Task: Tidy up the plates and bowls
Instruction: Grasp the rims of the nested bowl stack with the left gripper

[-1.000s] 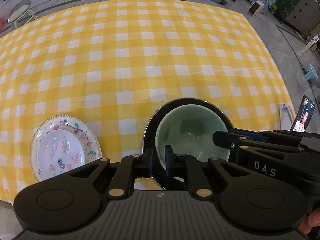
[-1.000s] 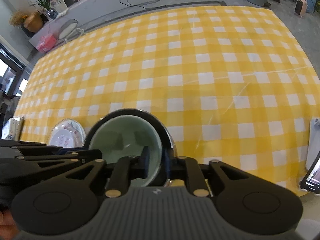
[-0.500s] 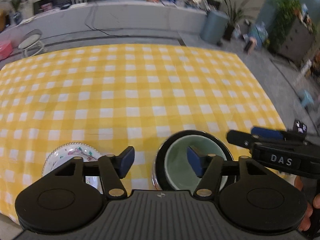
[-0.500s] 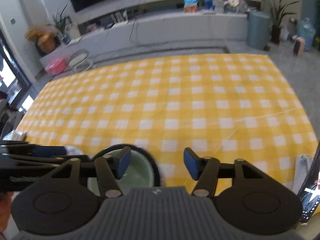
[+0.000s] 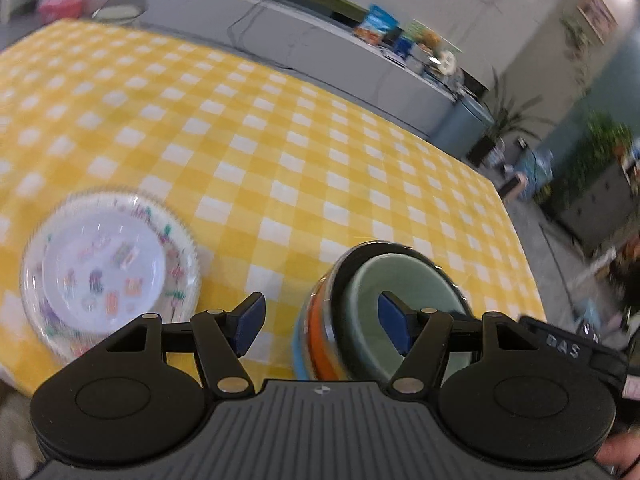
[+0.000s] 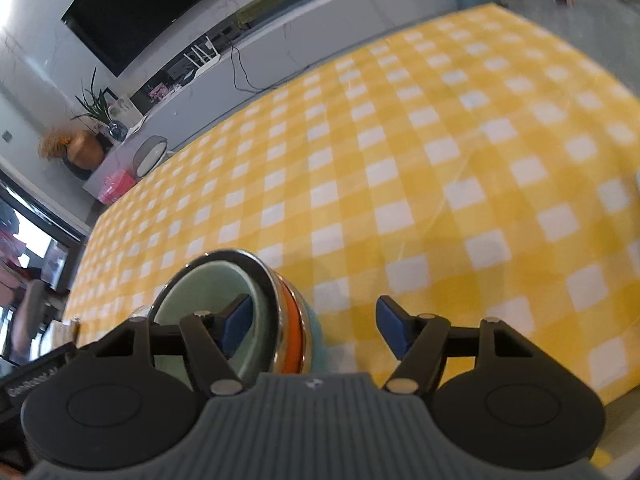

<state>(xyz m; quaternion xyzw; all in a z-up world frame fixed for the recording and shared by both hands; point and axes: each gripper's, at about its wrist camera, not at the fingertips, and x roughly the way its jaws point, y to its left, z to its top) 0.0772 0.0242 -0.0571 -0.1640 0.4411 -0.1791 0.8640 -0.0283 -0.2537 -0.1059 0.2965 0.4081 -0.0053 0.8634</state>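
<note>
Both tools have let go and pulled up and back since a second ago, when each was pinched on the rim of the bowl stack; the left hand-held gripper [image 5: 319,322] now hangs with its blue pads spread wide and empty, and the right hand-held gripper [image 6: 314,322] is likewise wide apart, holding nothing.

Between them, near the front edge of the yellow-and-white checked counter [image 5: 280,152], sits the stack of bowls [image 5: 384,312]: a pale green glazed bowl [image 5: 394,280] nested in a dark-rimmed one, with orange and light blue bowls showing beneath (the exact number is hard to tell through the blur). Well to its left lies the white scalloped plate with coloured sticker-like prints [image 5: 106,264], flat on the cloth and apart from the stack.

By my reading, bowl stacking is done, or nearly so, and the release step is finishing. Next would likely be the plate; that calls for the left tool to swing over, come in low at the plate's thin rim, and close on the edge without sliding it off the near side.
</note>
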